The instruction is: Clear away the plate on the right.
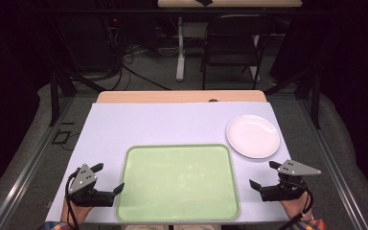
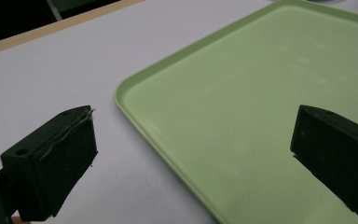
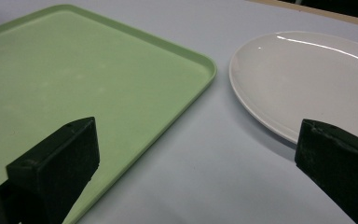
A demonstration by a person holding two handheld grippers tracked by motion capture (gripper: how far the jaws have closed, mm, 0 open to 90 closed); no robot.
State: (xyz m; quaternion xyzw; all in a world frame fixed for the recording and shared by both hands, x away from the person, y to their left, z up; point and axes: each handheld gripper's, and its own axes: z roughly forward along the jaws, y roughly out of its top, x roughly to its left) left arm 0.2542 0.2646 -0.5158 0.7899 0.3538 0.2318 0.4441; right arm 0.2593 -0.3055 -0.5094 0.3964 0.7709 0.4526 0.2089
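Observation:
A light green tray [image 1: 178, 182] lies empty at the front middle of the pale table. A white plate [image 1: 253, 136], also empty, sits just past the tray's far right corner. My left gripper [image 1: 108, 178] rests left of the tray, open, its jaws straddling the tray's left edge [image 2: 135, 116] with nothing between them. My right gripper [image 1: 263, 174] rests right of the tray, open and empty. In the right gripper view the tray's corner [image 3: 205, 65] and the plate [image 3: 307, 79] lie ahead of the jaws.
The table's wooden far edge [image 1: 182, 97] shows beyond the pale mat. A black folding chair [image 1: 235, 43] and a white table leg [image 1: 180, 48] stand on the floor behind. Cables trail from both grippers toward the front edge.

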